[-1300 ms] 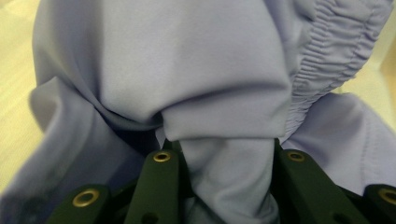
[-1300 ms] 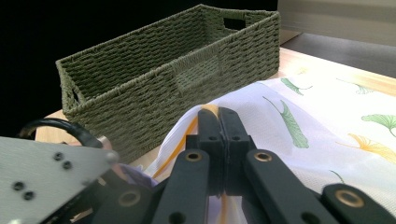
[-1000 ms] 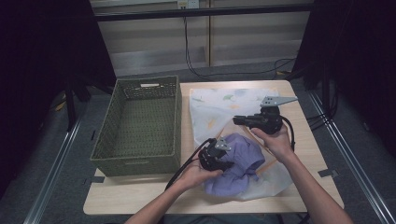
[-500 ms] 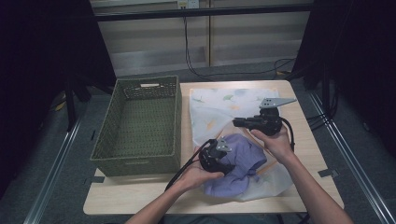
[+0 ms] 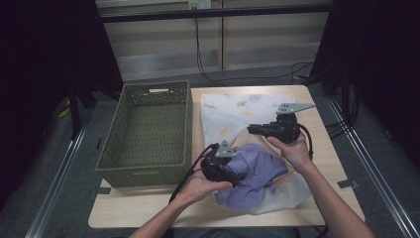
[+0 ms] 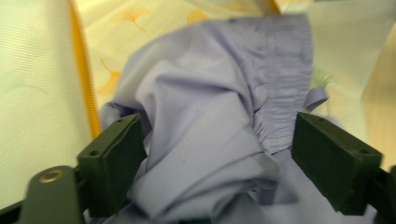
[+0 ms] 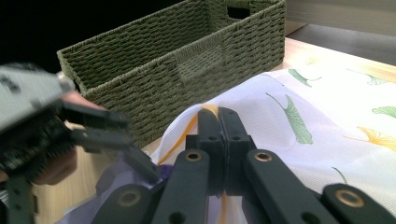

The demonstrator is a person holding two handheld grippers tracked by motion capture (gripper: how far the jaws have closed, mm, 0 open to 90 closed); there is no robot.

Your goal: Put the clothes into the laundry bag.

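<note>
My left gripper [image 6: 212,154] sits over the lavender garment [image 5: 257,173], jaws just been opening, now wide apart w/ bunched fabric between them, pads off it. Garment lies near-centre on the table [image 5: 148,208], atop the leaf-print bag [image 5: 233,116]. Right gripper [image 7: 218,123] is clamped on the bag's edge. Green basket [image 5: 148,129] at left.

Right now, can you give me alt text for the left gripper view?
A crumpled lavender cloth bunches between the left gripper's open black jaws, which have just been opening. Beneath it lies a pale leaf-print sheet with a yellow stripe.
</note>
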